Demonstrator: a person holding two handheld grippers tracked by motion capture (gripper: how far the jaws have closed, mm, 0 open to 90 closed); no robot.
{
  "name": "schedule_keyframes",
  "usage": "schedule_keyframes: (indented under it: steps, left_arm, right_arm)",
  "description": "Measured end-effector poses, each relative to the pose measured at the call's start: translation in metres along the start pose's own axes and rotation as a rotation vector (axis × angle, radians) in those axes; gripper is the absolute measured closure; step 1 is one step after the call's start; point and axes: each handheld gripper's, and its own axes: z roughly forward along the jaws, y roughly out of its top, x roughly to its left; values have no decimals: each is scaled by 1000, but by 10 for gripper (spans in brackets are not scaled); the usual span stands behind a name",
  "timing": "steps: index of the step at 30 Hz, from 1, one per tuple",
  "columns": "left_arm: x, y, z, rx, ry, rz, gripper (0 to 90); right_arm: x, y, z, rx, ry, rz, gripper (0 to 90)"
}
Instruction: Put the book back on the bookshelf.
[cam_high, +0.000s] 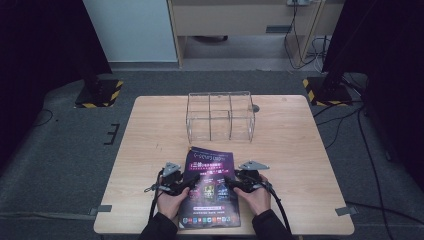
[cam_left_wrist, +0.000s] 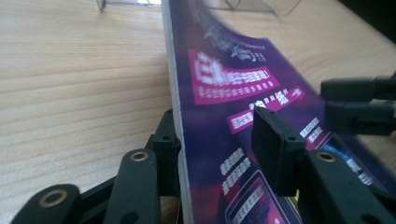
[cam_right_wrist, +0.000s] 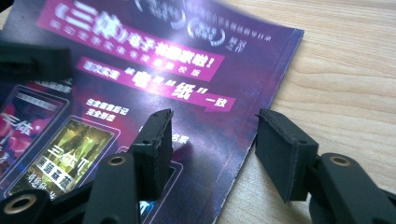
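A purple magazine (cam_high: 210, 187) lies flat on the wooden table (cam_high: 150, 130) near its front edge. My left gripper (cam_high: 192, 182) is at its left edge and my right gripper (cam_high: 229, 182) at its right side, each held by a hand. In the left gripper view the left gripper (cam_left_wrist: 214, 121) is open, one jaw against the magazine's (cam_left_wrist: 224, 70) white page edge and the other above the cover. In the right gripper view the right gripper (cam_right_wrist: 215, 119) is open and straddles the magazine's (cam_right_wrist: 140, 60) right edge, one jaw over the cover and one over bare wood.
A clear acrylic box (cam_high: 220, 116) with dividers stands at the back middle of the table. Bare wood (cam_high: 295, 150) lies on both sides of the magazine. Black stands with striped bases (cam_high: 99, 92) sit on the floor beyond the far corners.
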Motion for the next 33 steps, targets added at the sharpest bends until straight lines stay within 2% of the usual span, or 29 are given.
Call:
schedule_keyframes:
  steps: [3,6,15,18,20,24,30,33]
  left_arm:
    - [4,1,0,12,-18,-26,548]
    - [5,1,0,15,-16,-23,577]
    - [7,2,-3,4,-23,-20,742]
    - [7,2,-2,5,-47,-24,729]
    - [6,1,2,18,-54,-21,634]
    - [6,0,8,42,-48,-25,634]
    - [5,3,4,31,-54,-19,759]
    - [2,6,1,10,-71,-11,817]
  right_arm:
    - [0,0,0,0,2,-2,456]
    - [-1,0,0,0,3,-10,454]
    - [0,0,0,-3,3,-4,428]
    - [-1,0,1,-6,-1,-5,427]
    - [0,0,0,-3,-2,5,429]
    - [0,0,0,-2,-3,0,430]
    - [1,0,1,-2,-8,-10,427]
    - [-1,0,0,2,4,-16,427]
